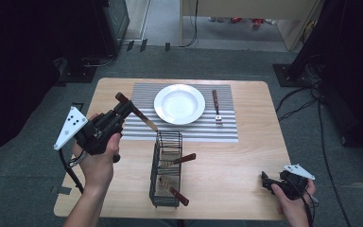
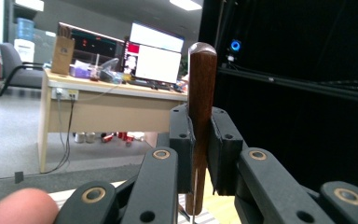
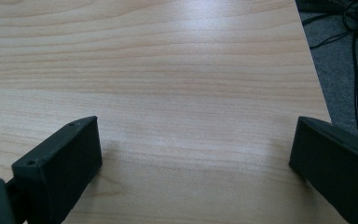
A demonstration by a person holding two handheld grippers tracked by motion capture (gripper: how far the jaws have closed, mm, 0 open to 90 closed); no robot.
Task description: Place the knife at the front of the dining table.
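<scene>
A wire basket (image 1: 166, 170) stands at the middle of the wooden table (image 1: 246, 189), toward its near edge, and holds two pieces of cutlery whose brown handles (image 1: 184, 159) stick out past its right side, one near the top rim and one near the bottom. Behind it, toward twelve o'clock, a white plate (image 1: 179, 104) sits bare on a striped placemat (image 1: 227, 130), with a fork (image 1: 216, 108) lying at the plate's three o'clock. At the plate's nine o'clock the left gripper (image 1: 125, 109) is raised above the table, pinching a knife (image 1: 137, 112) by its wooden handle, the blade slanting down toward the basket over the mat's near edge. The left gripper view brings out the grip: both pads are pressed flat against the upright handle (image 2: 200, 107), with a desk and screens (image 2: 154, 58) far behind. The right gripper (image 1: 266, 181) rests at the table's four o'clock corner; the right gripper view shows its jaws spread wide over bare wood.
</scene>
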